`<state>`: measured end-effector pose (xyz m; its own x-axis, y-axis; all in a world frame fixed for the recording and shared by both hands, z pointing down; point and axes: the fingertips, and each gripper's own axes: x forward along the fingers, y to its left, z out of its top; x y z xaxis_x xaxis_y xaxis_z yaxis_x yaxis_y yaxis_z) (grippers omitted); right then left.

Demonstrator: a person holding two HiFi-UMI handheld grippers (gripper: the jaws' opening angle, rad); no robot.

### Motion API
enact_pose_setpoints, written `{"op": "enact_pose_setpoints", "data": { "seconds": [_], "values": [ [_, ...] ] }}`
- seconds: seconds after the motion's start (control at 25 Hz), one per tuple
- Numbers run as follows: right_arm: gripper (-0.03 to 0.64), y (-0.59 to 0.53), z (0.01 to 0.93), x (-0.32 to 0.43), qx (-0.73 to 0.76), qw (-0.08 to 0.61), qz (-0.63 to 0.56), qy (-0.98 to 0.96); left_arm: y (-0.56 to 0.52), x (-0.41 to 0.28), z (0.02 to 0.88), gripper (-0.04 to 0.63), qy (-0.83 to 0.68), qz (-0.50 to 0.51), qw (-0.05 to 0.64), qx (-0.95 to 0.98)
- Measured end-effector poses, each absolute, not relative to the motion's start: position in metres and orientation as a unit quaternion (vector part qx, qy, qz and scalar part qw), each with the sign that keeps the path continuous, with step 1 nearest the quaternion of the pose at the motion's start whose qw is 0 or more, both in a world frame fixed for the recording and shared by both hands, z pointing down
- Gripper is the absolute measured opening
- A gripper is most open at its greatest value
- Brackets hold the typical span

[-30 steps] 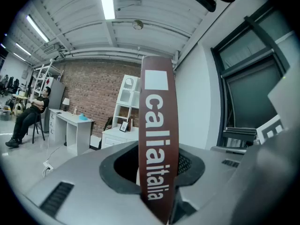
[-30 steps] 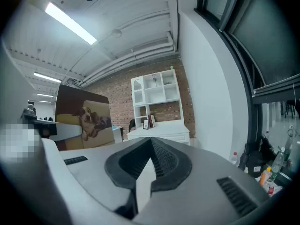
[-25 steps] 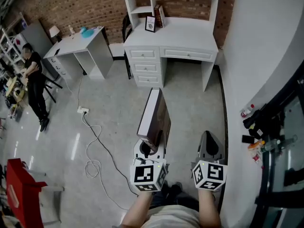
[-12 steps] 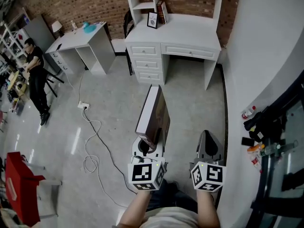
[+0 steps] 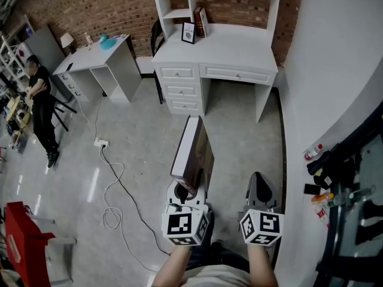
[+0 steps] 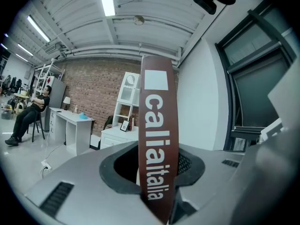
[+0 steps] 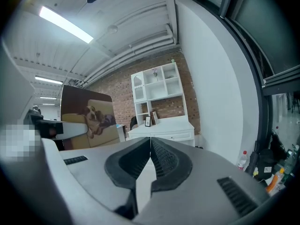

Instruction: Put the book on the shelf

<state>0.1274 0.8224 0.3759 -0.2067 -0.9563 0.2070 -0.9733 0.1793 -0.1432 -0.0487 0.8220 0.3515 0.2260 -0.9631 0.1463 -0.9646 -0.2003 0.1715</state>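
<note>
A large brown book (image 5: 194,151) stands upright on its edge in my left gripper (image 5: 187,191), whose jaws are shut on its lower spine end. In the left gripper view the brown spine (image 6: 158,139) with white lettering rises between the jaws. My right gripper (image 5: 261,191) is beside it on the right, shut with nothing held; its pads (image 7: 151,159) meet. The book's cover with a dog picture (image 7: 89,118) shows at the left of the right gripper view. The white desk with a shelf hutch (image 5: 215,37) stands ahead against the brick wall; a few books (image 5: 200,21) lean on its shelf.
A small framed picture (image 5: 188,31) stands on the desk top. A second white desk (image 5: 99,58) is at the left, a person (image 5: 39,100) beyond it. A cable and power strip (image 5: 111,178) lie on the floor. A white wall (image 5: 335,70) runs along the right.
Both grippers and the book have advanced a little toward the white desk. The view shifted slightly; the grip on the book is the same.
</note>
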Motion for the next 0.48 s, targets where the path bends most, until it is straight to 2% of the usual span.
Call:
{"op": "enact_pose_setpoints", "data": {
  "seconds": [0.48],
  "values": [
    [0.017,0.679,0.359,0.077,0.642,0.030,0.110,-0.758,0.674,-0.090,0.335,0.147,-0.602,-0.007,0.109,0.791]
  ]
}}
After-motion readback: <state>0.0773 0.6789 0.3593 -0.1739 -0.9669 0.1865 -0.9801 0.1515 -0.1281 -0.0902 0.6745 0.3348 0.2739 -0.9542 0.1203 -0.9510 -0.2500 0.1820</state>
